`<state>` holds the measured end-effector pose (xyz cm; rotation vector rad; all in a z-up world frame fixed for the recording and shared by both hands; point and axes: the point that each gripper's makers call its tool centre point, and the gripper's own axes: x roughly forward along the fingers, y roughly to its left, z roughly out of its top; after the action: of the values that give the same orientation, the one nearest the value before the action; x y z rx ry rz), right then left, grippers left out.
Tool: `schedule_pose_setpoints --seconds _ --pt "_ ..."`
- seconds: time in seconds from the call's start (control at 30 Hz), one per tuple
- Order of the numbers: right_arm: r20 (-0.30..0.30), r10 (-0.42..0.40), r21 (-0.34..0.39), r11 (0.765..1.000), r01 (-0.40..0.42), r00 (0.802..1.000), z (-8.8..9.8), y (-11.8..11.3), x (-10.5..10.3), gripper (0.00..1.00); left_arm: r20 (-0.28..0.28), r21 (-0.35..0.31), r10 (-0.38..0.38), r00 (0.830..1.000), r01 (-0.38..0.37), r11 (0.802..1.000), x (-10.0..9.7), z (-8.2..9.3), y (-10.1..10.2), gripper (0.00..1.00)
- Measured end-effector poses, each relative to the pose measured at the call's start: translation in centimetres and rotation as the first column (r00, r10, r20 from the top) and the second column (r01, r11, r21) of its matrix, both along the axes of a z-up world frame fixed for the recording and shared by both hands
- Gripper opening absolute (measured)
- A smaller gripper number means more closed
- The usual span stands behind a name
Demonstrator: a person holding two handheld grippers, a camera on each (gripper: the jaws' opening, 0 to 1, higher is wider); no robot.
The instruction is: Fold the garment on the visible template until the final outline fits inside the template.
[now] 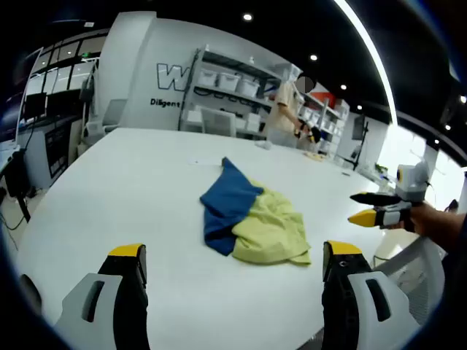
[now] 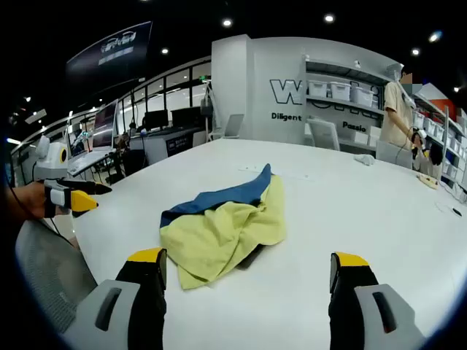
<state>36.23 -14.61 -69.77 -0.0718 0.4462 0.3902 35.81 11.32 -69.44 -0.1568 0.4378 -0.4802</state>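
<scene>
nothing is folded yet: the garment (image 1: 252, 219) lies crumpled, blue over yellow, mid white table (image 1: 131, 189). my left gripper (image 1: 233, 266) and right gripper (image 2: 246, 271) hover short of it, jaws spread, empty. i cannot make out a template.

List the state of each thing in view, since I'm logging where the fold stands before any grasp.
Blue and yellow garment: crumpled in a heap on the table, unfolded, touched by neither tool.
Left tool: open, holding nothing, short of the garment.
Right tool: open, holding nothing, short of the garment.
White table: bears the garment; no template outline can be made out on it.
</scene>
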Motion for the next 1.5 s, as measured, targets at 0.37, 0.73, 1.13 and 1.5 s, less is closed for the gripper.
schedule_pose_setpoints --seconds 0.37,0.73,1.13,1.5 --pt "-0.001 0.001 -0.002 1.000 -0.001 1.000 0.00 -0.03 -0.03 0.95 0.000 -0.005 0.002 1.000 -0.002 1.000 -0.02 0.09 0.00 0.95" --pt "-0.003 0.000 -0.004 1.000 0.000 1.000 -0.10 -0.06 0.01 0.94 -0.005 -0.005 -0.002 1.000 0.002 1.000 -0.06 0.01 -0.09 0.95" --pt "-0.005 0.001 -0.006 1.000 -0.001 1.000 -0.15 -0.10 -0.08 0.93 -0.008 -0.005 -0.005 1.000 0.005 1.000 -0.13 -0.04 -0.18 0.94" --pt "-0.009 0.003 -0.009 1.000 -0.003 1.000 -0.24 -0.07 -0.19 0.93 -0.013 -0.005 -0.007 1.000 0.007 1.000 -0.26 -0.11 -0.19 0.94"
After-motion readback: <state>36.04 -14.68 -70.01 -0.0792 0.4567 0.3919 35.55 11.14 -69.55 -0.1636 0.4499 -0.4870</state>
